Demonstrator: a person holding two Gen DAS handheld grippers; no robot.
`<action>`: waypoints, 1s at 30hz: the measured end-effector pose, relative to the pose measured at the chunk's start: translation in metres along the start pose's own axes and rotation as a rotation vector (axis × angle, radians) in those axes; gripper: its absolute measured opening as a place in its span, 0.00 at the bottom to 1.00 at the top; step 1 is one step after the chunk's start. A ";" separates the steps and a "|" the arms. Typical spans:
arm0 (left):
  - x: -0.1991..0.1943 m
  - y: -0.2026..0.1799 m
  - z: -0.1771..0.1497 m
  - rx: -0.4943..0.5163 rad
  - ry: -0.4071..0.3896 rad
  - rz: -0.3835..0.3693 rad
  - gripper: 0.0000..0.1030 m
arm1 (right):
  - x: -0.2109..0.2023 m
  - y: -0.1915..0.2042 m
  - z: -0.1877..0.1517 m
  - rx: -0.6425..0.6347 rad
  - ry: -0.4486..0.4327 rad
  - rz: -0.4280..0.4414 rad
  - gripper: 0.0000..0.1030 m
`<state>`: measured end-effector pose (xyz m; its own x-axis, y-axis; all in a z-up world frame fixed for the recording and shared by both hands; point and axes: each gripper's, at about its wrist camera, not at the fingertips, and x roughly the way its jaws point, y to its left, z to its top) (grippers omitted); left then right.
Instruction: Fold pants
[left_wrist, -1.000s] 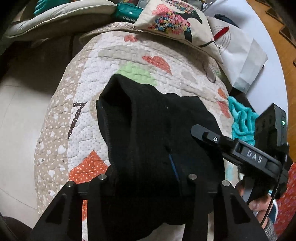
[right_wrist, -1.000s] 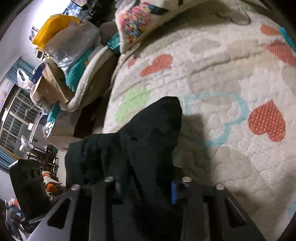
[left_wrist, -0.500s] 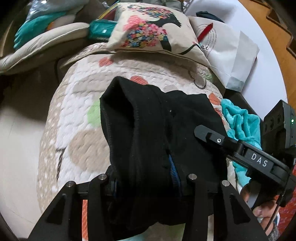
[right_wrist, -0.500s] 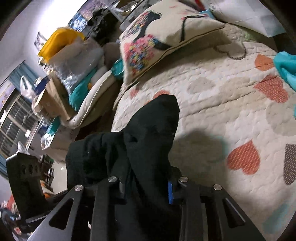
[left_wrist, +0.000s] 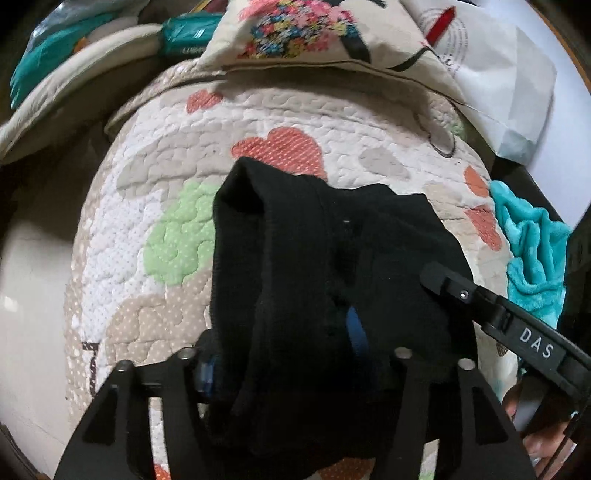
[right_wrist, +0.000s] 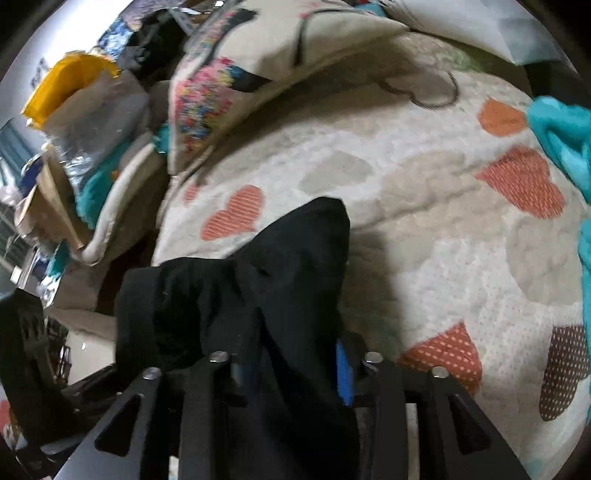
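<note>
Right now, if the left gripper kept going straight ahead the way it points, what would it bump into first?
The left gripper is already shut on the black pants, so those go along with it. Beyond them, it would probably meet the heart-patterned quilt first, then maybe the flowery pillow, though depth is hard to judge.

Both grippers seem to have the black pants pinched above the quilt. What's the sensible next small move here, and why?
Probably lower both grippers together toward the quilt and lay the black pants flat. The left gripper and the right gripper are each shut on the fabric, which bunches and droops between them, with open quilt ahead before the pillow.
</note>
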<state>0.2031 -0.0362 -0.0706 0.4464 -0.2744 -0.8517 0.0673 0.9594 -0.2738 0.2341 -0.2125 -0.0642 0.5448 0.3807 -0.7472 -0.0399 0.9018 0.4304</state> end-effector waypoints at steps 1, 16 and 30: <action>0.001 0.004 0.000 -0.024 0.005 -0.012 0.62 | 0.000 -0.003 -0.001 0.011 0.001 -0.006 0.54; -0.096 0.016 -0.045 -0.022 -0.100 0.063 0.64 | -0.068 0.019 -0.033 0.012 -0.079 -0.048 0.67; -0.173 0.008 -0.140 -0.033 -0.255 0.167 0.72 | -0.126 0.037 -0.158 -0.029 -0.085 -0.165 0.73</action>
<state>0.0014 0.0100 0.0119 0.6590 -0.0838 -0.7474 -0.0531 0.9861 -0.1574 0.0317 -0.1945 -0.0340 0.6149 0.2098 -0.7602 0.0325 0.9564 0.2902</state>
